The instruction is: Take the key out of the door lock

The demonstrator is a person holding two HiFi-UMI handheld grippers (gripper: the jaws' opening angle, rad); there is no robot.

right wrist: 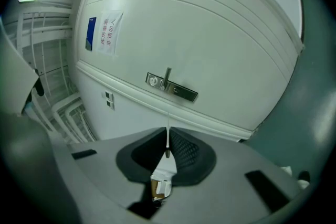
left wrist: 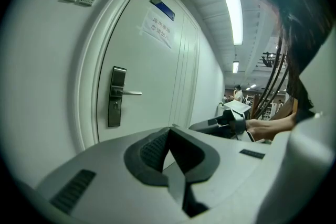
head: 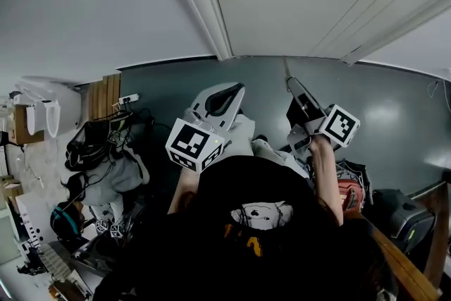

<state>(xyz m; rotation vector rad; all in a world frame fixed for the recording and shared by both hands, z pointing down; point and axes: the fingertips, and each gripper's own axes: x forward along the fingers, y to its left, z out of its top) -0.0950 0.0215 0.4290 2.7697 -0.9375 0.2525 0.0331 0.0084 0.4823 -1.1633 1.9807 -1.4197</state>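
- The right gripper (right wrist: 168,132) was clenched on the key (right wrist: 167,145), whose thin blade stuck out edge-on between its pads.
- The left gripper (left wrist: 169,135) was closed on nothing.
- Ahead of both grippers, well apart, stood the white door (right wrist: 210,34) with its metal lock plate (right wrist: 171,87) and lever handle (left wrist: 131,93).

Black top (head: 232,183), white print (head: 262,215); pale grey left gripper (head: 232,94) and right gripper (head: 296,89) carry black-and-white cubes (head: 195,144).
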